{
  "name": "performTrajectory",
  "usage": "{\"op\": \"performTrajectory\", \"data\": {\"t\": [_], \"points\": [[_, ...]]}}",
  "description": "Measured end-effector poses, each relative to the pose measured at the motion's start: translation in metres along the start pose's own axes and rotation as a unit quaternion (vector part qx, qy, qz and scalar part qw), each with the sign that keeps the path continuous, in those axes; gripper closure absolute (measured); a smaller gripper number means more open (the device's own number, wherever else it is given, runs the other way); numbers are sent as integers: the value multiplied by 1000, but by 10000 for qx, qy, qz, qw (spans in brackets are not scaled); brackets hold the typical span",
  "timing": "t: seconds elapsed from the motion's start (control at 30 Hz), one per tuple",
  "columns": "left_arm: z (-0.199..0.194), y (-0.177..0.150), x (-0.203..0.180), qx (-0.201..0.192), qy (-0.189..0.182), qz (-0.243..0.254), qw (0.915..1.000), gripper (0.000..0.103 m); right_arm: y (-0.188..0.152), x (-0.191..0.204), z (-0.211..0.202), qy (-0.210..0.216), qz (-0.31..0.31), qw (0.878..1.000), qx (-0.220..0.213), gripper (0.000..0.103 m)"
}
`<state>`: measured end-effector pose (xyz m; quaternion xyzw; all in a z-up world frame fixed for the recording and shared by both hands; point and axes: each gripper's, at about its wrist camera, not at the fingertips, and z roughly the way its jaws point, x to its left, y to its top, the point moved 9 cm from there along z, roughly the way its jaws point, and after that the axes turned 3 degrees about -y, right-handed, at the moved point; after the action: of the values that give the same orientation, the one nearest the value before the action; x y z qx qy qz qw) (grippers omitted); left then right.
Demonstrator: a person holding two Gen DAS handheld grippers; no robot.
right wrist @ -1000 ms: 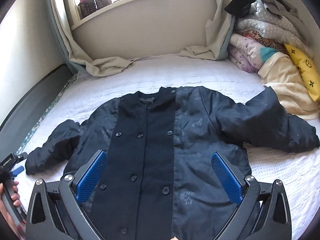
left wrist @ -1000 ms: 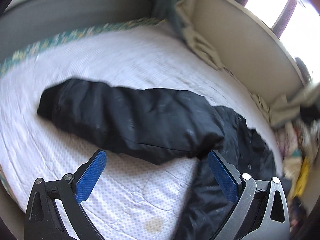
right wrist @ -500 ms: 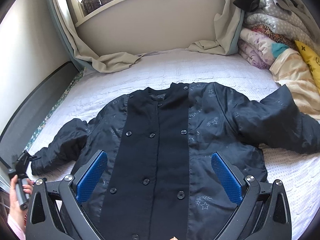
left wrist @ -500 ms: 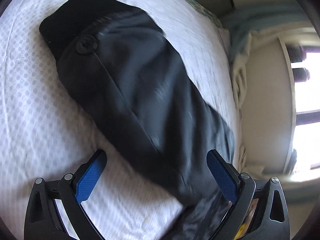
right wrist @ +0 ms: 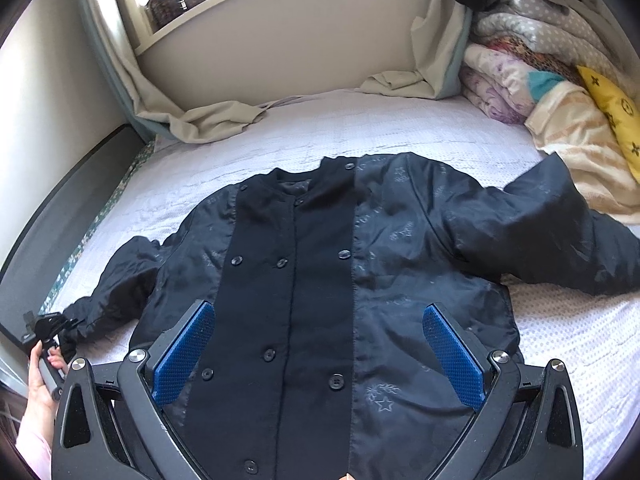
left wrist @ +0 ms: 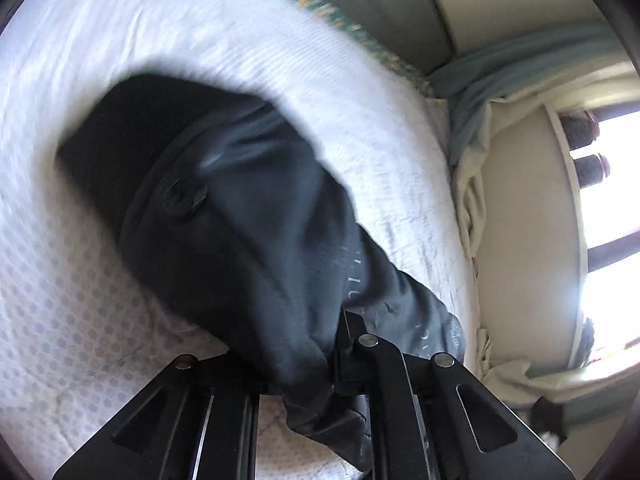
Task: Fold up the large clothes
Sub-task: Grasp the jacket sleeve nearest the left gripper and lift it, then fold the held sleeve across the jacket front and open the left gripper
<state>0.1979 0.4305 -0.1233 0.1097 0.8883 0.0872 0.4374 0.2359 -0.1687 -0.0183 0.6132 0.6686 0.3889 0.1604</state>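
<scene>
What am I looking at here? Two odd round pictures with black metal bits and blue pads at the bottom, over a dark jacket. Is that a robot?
No robot: a person holds a two-fingered gripper in each hand, each with a wide-angle camera looking along its jaws. The right camera looks over a black jacket spread front-up on a white bed. The right gripper hangs over it with blue-padded jaws wide apart, holding nothing. At that picture's left edge you see the person's hand with the left gripper at the sleeve end. The left camera shows that close up: its jaws are shut on the sleeve.

left gripper [left wrist: 316,364] jaws: buried in sleeve [left wrist: 256,248] | sleeve cuff: blurred
</scene>
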Motion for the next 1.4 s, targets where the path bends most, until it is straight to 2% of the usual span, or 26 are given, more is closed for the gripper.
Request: {"op": "performTrajectory", "data": {"t": [0.1,0.23,0.4,0.47,0.53,0.63,0.67,0.7,0.77,0.93,1.07,1.1,1.17,1.2,1.23,1.3,1.33,1.4], "points": [[-20,-2,-32,-261,72,588,9979,91,2,-6,-3,36,166,9999,2,0],[-48,-9,-92,-653,85,1531,9860,91,5,-9,-10,3,160,9998,-68,0],[-69,-44,-193,-908,-101,2731,9576,91,7,-13,-16,-5,215,9997,-86,0],[-68,-73,-231,-898,-186,3174,9438,91,7,-18,-18,-27,280,9996,-90,0],[-73,-106,-252,-838,-286,3520,9318,91,8,-22,-19,-64,336,9994,-91,0],[-60,-171,-287,-593,-405,4151,9069,90,9,-27,-18,-120,396,9991,-89,0],[-50,-200,-299,-462,-413,4429,8944,90,10,-27,-18,-147,396,9991,-88,0],[-42,-221,-303,-354,-408,4596,8865,90,10,-28,-18,-179,389,9990,-91,0],[-15,-278,-308,71,-383,4973,8667,90,11,-29,-17,-252,356,9990,-111,0],[52,-370,-276,1031,4,5409,8347,90,17,-37,-19,-465,287,9983,-208,0],[74,-409,-244,1461,214,5569,8174,85,20,-45,-19,-455,385,9981,-175,0],[77,-416,-239,1530,259,5638,8112,82,20,-47,-18,-457,398,9980,-167,0],[79,-429,-234,1643,334,5787,7981,62,20,-50,-17,-469,419,9979,-138,0],[74,-433,-234,1693,315,5844,7930,40,20,-51,-16,-477,418,9979,-108,0],[65,-434,-235,1654,271,5898,7899,21,20,-51,-14,-489,417,9979,-78,0],[44,-433,-239,1459,196,6021,7847,6,18,-52,-11,-513,427,9978,2,0],[33,-434,-240,1394,132,6090,7807,2,17,-53,-8,-520,438,9977,56,0],[9,-435,-240,1350,-17,6208,7722,1,13,-56,-5,-556,461,9973,146,0]]}}
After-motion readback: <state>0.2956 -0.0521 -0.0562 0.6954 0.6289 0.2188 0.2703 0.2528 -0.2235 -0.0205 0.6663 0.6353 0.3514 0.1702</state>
